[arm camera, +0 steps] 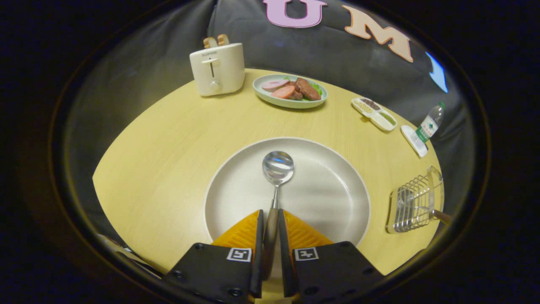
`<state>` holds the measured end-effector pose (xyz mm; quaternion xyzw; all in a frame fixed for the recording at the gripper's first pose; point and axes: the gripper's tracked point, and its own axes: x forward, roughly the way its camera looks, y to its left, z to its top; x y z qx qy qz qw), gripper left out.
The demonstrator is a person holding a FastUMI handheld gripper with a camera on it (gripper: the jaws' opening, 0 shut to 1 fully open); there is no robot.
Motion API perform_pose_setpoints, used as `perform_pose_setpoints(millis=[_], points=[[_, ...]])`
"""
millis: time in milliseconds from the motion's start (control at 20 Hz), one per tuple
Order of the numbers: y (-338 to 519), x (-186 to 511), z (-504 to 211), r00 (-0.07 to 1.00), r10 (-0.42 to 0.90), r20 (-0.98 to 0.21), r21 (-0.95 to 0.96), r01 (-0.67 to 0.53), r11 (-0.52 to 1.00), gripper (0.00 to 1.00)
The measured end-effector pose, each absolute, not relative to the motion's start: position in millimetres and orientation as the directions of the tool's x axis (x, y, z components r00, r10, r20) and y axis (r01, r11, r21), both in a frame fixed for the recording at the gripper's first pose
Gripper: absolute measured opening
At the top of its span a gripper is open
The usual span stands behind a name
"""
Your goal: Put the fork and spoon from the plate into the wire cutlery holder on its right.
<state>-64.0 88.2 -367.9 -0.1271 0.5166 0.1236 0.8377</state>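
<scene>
Gripper view footage is taken from above a round yellow table (168,139), and things are listed from left to right. A cream toaster (217,67) is seen at the far left of the table, upright, with two slices of bread (216,41) poking out of its top. Just to its right a pale green dish (291,101) is set, loaded with slices of meat and some greens. Nearer the camera a large white plate (329,190) is placed, and the spoon (276,177) is laid in it with its bowl pointing away and its wooden handle pointing back toward the gripper (270,217). The handle is clamped between the two orange fingers (242,230), which are closed against it from either side, so the spoon is gripped by the tongs. Whether the spoon is touching the plate or raised off it cannot be told. Farther right, beyond the plate, a small divided tray (374,113) with seeds or spices is seen, then a white coaster-like dish (413,140) with a water bottle (430,123) just beside it. At the near right, apart from the plate's rim, the wire cutlery holder (415,204) is found, and a wooden handle (441,216), perhaps the fork's, is seen sticking out of it.
</scene>
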Motion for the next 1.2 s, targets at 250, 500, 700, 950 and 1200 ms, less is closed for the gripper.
perform_pose_setpoints(millis=[250,500,700,950,1200], points=[[87.8,-65.6,-366.1,0.419,0.105,-0.902,-0.052,-0.347,0.937,0.11],[70.7,-59.7,-349.6,0.436,0.099,-0.894,-0.066,-0.348,0.935,0.06],[48.3,-59.2,-336.1,0.393,0.080,-0.916,-0.055,-0.322,0.945,0.06],[26.1,-52.2,-310.2,0.387,0.073,-0.919,-0.055,-0.310,0.949,0.06],[2.5,-39.2,-285.0,0.390,0.069,-0.918,-0.048,-0.282,0.958,0.06]])
